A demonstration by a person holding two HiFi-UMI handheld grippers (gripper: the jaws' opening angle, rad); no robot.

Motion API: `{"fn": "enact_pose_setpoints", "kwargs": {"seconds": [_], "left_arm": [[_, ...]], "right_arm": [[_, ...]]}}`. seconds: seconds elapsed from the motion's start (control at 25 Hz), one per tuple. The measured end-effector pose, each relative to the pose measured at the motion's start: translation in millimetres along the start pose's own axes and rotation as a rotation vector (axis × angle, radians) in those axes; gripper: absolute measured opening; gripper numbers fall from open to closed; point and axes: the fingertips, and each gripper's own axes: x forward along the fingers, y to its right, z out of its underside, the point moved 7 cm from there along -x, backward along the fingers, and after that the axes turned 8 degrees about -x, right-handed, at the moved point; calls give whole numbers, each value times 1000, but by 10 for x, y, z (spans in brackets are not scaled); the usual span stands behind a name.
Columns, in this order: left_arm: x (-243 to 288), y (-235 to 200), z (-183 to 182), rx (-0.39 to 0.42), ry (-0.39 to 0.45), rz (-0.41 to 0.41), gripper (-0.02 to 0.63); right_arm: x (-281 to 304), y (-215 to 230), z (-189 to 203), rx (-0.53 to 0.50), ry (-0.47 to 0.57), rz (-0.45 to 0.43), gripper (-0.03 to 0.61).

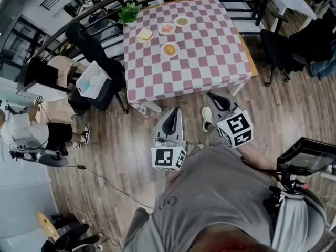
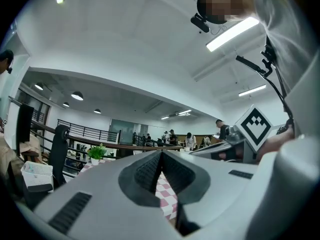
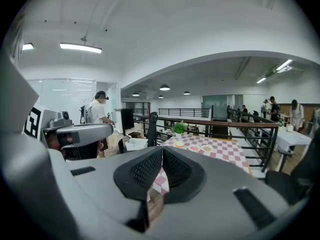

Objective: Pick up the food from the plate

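A table with a pink-and-white checked cloth stands ahead of me on the wooden floor. At its far left side lie a slice of toast and small plates: one with orange food, one with red food, one with pale green food. My left gripper and right gripper hang side by side short of the table's near edge, both shut with nothing between the pads. The right gripper view shows the plates far beyond the shut right gripper. In the left gripper view the left gripper hides most of the table.
A potted plant stands at the table's far left corner. A black chair and a white basket stand left of the table, dark chairs to its right, a railing behind. A person is at the far left.
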Motion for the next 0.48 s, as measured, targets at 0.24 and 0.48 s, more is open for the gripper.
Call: {"fn": "enact_pose_setpoints", "kwargs": {"seconds": [0.24,0.48], "left_arm": [[459,-406,-49,18,9,-101,9],[1273,-836,-119,37,-4,-149,9]], "right_arm": [[748,303,-69,3,24,-99,14],[1470,1003,-153,23,41,-109,14]]}}
